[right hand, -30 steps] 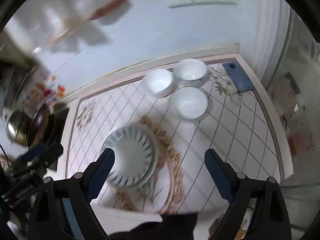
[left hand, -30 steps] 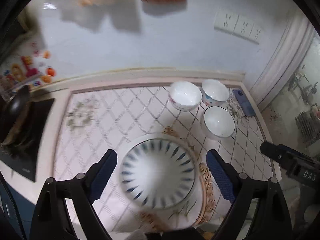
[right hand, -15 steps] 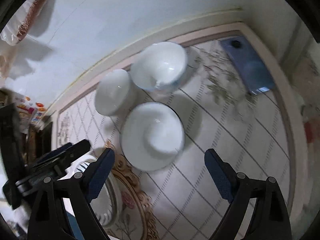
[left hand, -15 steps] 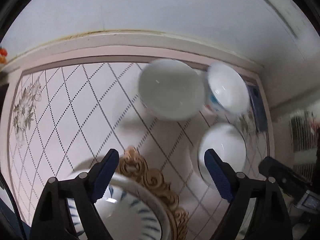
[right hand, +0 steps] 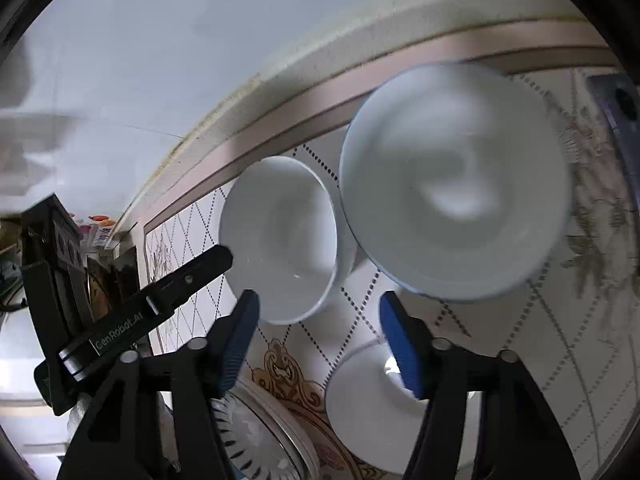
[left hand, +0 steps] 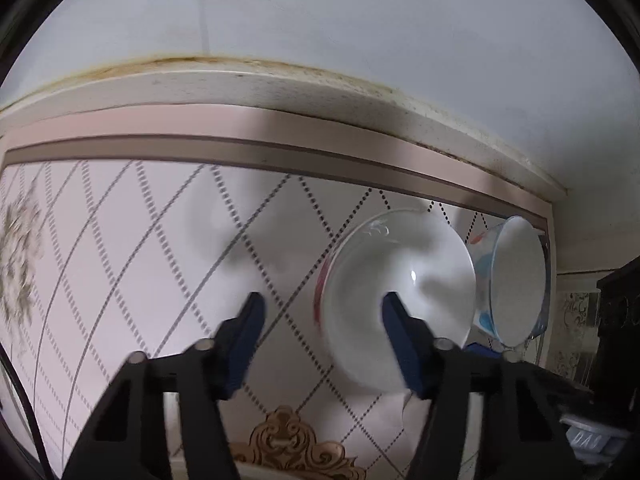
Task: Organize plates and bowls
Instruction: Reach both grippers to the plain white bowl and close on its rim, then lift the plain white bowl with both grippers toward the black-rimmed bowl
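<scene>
Three white bowls stand at the back right of the tiled counter. In the left wrist view, my open left gripper (left hand: pixel 320 312) straddles the left rim of a white bowl (left hand: pixel 432 264); a blue-patterned bowl (left hand: pixel 516 280) sits right of it. In the right wrist view, my open right gripper (right hand: pixel 320 312) hovers between that white bowl (right hand: pixel 280 240), the larger patterned bowl (right hand: pixel 452 184) and a third white bowl (right hand: pixel 368 408) below. A blue-striped bowl (right hand: pixel 256 440) on a gold-rimmed plate (right hand: pixel 292 372) lies at the bottom edge. Nothing is held.
The white wall and backsplash ledge (left hand: pixel 280 80) run close behind the bowls. A dark phone (right hand: pixel 616 108) lies at the far right of the counter. The left gripper's body (right hand: pixel 140 320) shows at the left of the right wrist view.
Both grippers have moved forward and down toward the bowls at the back. The striped bowl has dropped out of the left view. Both jaws stay open.
</scene>
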